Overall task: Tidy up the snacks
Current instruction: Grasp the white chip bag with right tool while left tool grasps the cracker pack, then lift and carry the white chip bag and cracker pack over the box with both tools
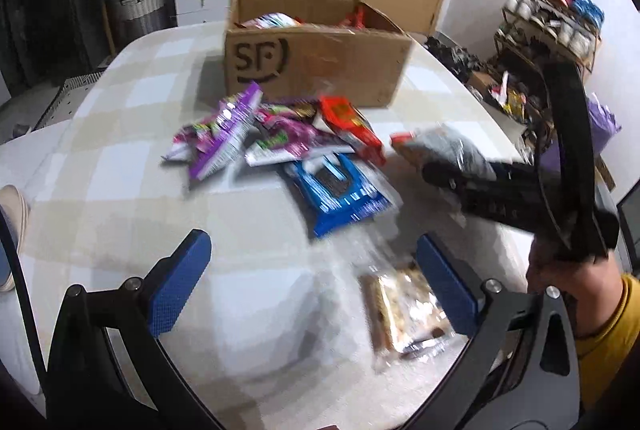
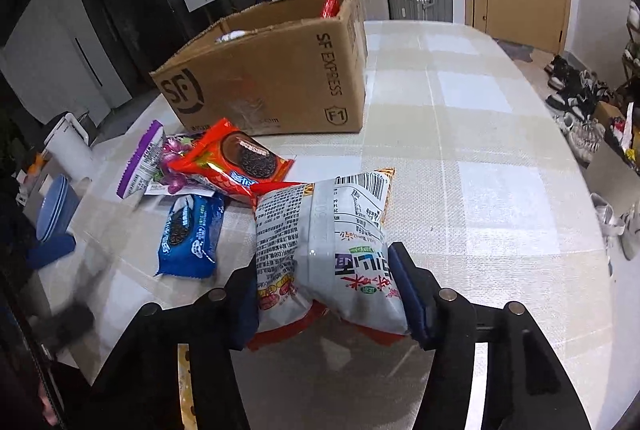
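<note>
I pinch the silver bag (image 2: pixel 324 250) between my right gripper (image 2: pixel 324 294) jaws at lower centre, lifted to go to the box (image 2: pixel 272 86) at upper left, while my left gripper (image 1: pixel 312 282) hangs spread, ready over the clear pack (image 1: pixel 404 310).

Wide open counter (image 2: pixel 480 150) on my right; snack pile (image 2: pixel 208 174) and cardboard box (image 2: pixel 272 82) crowd the left.

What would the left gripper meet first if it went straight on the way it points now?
Probably the blue cookie pack, the nearest of the pile ahead of the open left gripper; the clear-wrapped snack lies just right of that line. Depth is uncertain.
</note>
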Action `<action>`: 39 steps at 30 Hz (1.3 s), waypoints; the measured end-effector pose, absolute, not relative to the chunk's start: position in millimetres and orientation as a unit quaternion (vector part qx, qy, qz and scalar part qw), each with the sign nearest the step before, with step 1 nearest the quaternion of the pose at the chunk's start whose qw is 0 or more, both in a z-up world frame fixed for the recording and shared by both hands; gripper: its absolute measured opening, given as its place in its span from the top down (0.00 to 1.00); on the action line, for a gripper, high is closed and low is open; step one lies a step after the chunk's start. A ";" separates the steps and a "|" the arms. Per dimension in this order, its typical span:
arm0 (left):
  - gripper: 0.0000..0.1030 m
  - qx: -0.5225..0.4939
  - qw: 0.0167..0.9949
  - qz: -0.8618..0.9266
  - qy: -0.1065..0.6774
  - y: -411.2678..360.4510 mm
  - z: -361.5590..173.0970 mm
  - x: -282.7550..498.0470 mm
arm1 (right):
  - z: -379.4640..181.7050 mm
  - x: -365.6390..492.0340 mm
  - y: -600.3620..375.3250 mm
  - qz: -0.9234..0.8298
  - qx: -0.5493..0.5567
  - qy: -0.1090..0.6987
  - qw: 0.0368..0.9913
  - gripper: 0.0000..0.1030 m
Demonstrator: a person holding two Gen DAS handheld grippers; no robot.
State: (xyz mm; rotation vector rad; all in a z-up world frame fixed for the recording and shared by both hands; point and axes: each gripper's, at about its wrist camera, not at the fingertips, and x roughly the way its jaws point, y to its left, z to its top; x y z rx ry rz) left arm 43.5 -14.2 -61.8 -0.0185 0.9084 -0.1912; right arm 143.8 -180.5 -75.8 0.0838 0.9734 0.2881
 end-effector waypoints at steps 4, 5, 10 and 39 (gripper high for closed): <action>0.00 0.024 0.891 -0.104 0.440 -44.6 -74.2 23.9 | -66.1 133.2 -185.5 0.139 0.042 0.450 0.881 0.44; 0.00 0.039 0.890 -0.112 0.441 -56.0 -77.9 19.8 | -64.5 130.7 -187.8 0.139 0.045 0.448 0.882 0.44; 0.00 0.088 0.882 -0.099 0.453 -90.6 -99.3 15.8 | -61.8 121.0 -198.0 0.126 0.042 0.445 0.886 0.44; 0.47 -0.041 0.881 -0.055 0.468 -33.5 -97.5 35.1 | -58.6 116.8 -202.2 0.131 0.061 0.449 0.882 0.44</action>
